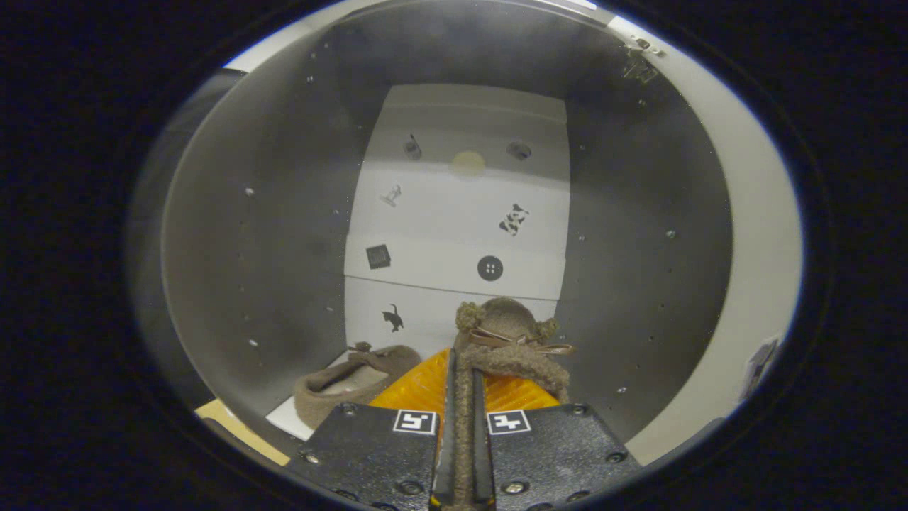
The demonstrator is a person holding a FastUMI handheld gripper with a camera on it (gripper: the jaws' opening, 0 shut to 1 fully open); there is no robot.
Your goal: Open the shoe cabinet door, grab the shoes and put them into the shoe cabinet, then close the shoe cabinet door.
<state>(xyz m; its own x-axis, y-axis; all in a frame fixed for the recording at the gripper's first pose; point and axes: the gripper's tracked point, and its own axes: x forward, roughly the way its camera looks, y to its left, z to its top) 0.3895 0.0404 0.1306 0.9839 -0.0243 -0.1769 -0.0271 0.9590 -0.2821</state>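
My gripper (464, 397) is inside the open shoe cabinet (255, 234), shut on the fuzzy collar of a brown shoe (512, 333) with a tan bow. The shoe hangs straight ahead of the orange fingers (418, 389), its toe pointing at the cabinet's white back panel (461, 213). A second brown shoe (355, 383) of the same kind lies on the cabinet floor just left of the fingers, its opening facing me.
Grey side walls close in on both sides, dotted with small shelf-pin holes. The white back panel carries small dark stickers. The cabinet's white front frame (752, 234) curves round on the right, with a hinge (642, 60) near its top.
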